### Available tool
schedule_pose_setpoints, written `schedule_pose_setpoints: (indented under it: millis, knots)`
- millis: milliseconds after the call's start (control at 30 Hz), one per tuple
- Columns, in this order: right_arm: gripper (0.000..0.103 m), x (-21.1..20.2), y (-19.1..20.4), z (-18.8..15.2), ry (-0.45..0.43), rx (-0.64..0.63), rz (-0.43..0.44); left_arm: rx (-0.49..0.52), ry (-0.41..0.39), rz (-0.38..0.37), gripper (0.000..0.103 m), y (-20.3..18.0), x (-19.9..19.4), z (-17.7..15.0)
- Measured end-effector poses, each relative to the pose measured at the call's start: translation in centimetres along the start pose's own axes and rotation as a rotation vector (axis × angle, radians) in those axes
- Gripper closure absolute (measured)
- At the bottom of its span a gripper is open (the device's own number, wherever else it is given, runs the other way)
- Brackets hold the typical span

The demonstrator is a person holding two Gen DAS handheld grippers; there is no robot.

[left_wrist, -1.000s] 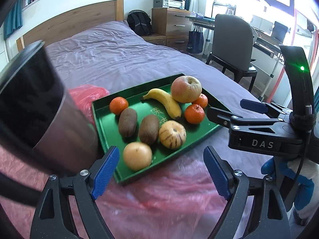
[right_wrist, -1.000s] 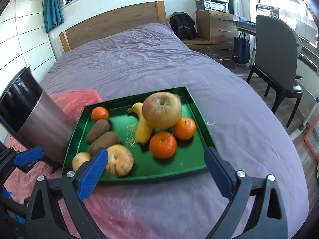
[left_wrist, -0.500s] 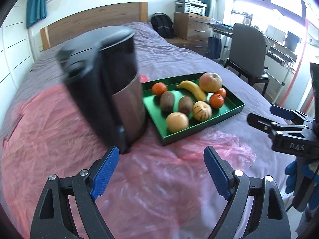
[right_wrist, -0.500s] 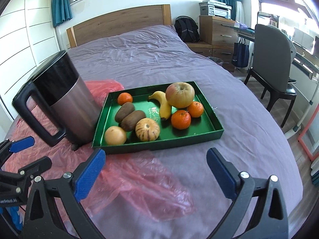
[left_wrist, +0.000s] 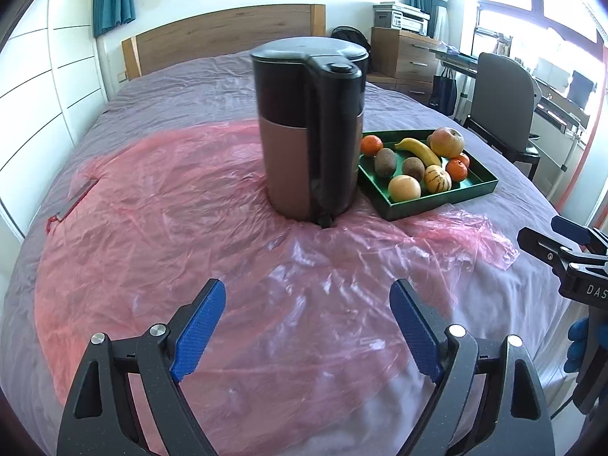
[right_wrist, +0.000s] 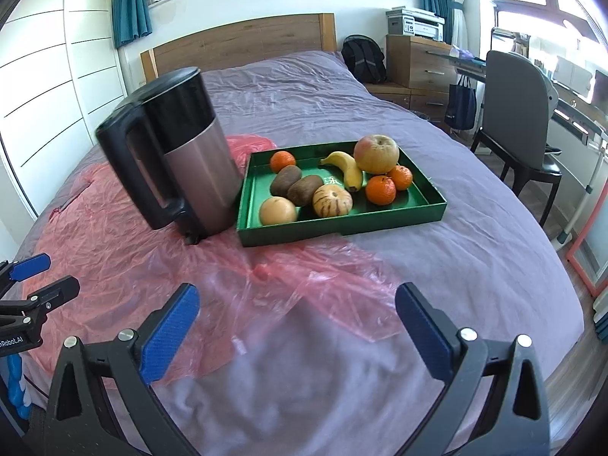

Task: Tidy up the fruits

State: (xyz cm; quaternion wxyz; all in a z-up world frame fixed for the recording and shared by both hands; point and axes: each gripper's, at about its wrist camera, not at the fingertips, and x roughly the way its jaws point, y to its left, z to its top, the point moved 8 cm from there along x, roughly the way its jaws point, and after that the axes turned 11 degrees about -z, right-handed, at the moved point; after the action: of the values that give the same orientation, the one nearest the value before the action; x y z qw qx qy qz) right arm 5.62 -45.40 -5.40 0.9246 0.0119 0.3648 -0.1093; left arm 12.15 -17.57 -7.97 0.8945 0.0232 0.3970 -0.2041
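Note:
A green tray (right_wrist: 380,218) sits on the bed and holds an apple (right_wrist: 376,154), a banana (right_wrist: 347,169), three oranges, two kiwis (right_wrist: 294,186), a striped melon (right_wrist: 332,200) and a yellow round fruit (right_wrist: 277,211). The tray also shows in the left wrist view (left_wrist: 444,199). My left gripper (left_wrist: 306,328) is open and empty, well back from the tray over pink plastic. My right gripper (right_wrist: 298,328) is open and empty near the bed's front edge.
A black and steel electric kettle (left_wrist: 309,129) stands upright on the pink plastic sheet (left_wrist: 171,228), touching the tray's left side; it also shows in the right wrist view (right_wrist: 178,155). A grey chair (right_wrist: 520,114), desk and drawers stand to the right of the bed.
Both grippers have pulled back from the tray toward the bed's front edge. The kettle and tray now look farther away. Both grippers stay open.

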Motion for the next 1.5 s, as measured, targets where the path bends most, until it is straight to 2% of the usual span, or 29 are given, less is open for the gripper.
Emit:
schedule_pose_setpoints:
  millis: [300, 533, 600, 1500]
  knots:
    - [0.0, -2.9, 3.2, -0.3, -0.063, -0.052, -0.004, -0.027, -0.036, 0.027, 0.018, 1.8, -2.6, -1.6]
    - [0.0, -3.9, 4.3, -0.4, -0.075, -0.055, 0.016, -0.053, -0.115, 0.045, 0.001, 2.8, -5.4, -1.0]
    - [0.0, -4.0, 4.3, -0.5, -0.077, -0.058, 0.016, -0.055, -0.126, 0.049, 0.001, 2.9, -5.7, -0.8]
    - [0.0, -2.2, 3.7, -2.1, -0.041, -0.068, 0.013, -0.062, -0.081, 0.024, 0.001, 2.6, -3.8, -2.2]
